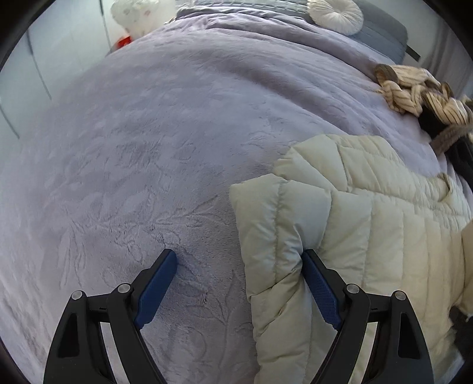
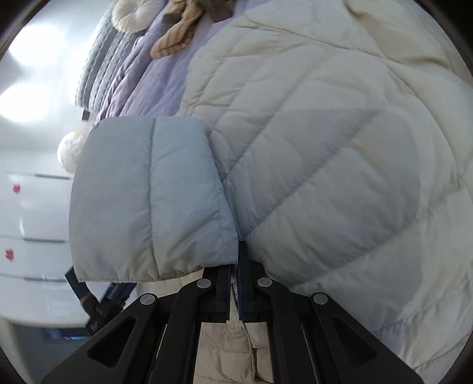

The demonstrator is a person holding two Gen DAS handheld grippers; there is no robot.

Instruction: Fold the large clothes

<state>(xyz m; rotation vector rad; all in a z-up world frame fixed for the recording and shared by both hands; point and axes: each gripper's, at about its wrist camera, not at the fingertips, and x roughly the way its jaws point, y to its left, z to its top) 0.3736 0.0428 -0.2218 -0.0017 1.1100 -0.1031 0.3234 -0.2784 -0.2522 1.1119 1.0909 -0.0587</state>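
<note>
- Left wrist view: left gripper [image 1: 239, 260] spread wide and empty, one pad [image 1: 320, 292] touching a fold of the cream puffer jacket [image 1: 369, 224], the other over bare lilac bedspread [image 1: 153, 124]; probably poised to take that edge. Jacket lay flat on the bedspread, quilted and bulky, well short of the round cushion [image 1: 335, 13] and striped garment [image 1: 414, 88].
- Right wrist view: right gripper [image 2: 235, 260] clamped tight on the jacket's [image 2: 310, 124] hem, lifting a flap [image 2: 147, 201] clear of the body, likely for folding over. Flap looked bluish in shade.

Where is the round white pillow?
The round white pillow sits at the far end of the purple blanket, top right in the left wrist view, beyond the striped clothes.
</note>
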